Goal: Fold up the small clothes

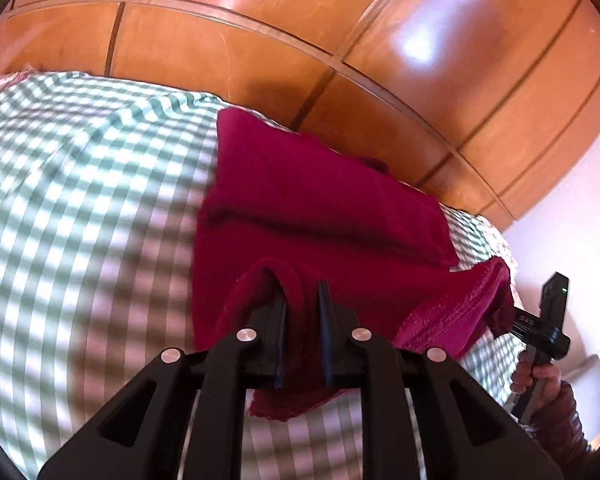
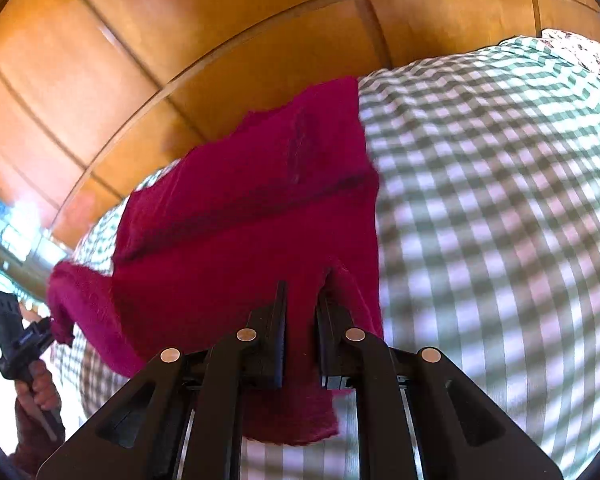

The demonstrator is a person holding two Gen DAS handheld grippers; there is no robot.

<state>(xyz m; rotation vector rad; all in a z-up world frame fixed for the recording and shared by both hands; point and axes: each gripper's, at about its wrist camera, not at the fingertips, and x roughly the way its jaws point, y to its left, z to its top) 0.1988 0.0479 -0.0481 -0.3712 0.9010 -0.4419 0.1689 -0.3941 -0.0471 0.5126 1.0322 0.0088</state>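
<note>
Fabric is filling the left wrist view: the crimson knit garment [image 1: 320,216] is lying across the far side of the green checked bedspread [image 1: 80,200], close to the edge that is running along the wooden wardrobe doors [image 1: 380,60]. The left gripper [image 1: 302,300] is pinching the near hem, narrow jaws with a ridge of cloth bunching up between them, and the rest of the garment is stretching straight away from the tongs toward that far edge. Off to the right, the right gripper [image 1: 540,320] is biting the other near corner, the person's hand [image 1: 540,380] wrapping its handle. So the held hem is running left to right between the two tools, and by my reading the fold is going to turn on carrying it forward over the body.

Over to the right wrist view, and the right gripper [image 2: 302,300] is clamping its own stretch of the knit garment [image 2: 240,208], jaws narrow, cloth hanging below the fingers. The garment is again reaching ahead toward the wardrobe doors [image 2: 140,60], with the bedspread [image 2: 500,200] spreading out to the right. The left gripper [image 2: 24,328] is showing at the left rim, its jaws too small to read here. Neckline and sleeves are hard to make out, blur is softening the checks, and the garment's far end is hiding behind its own crease.
</note>
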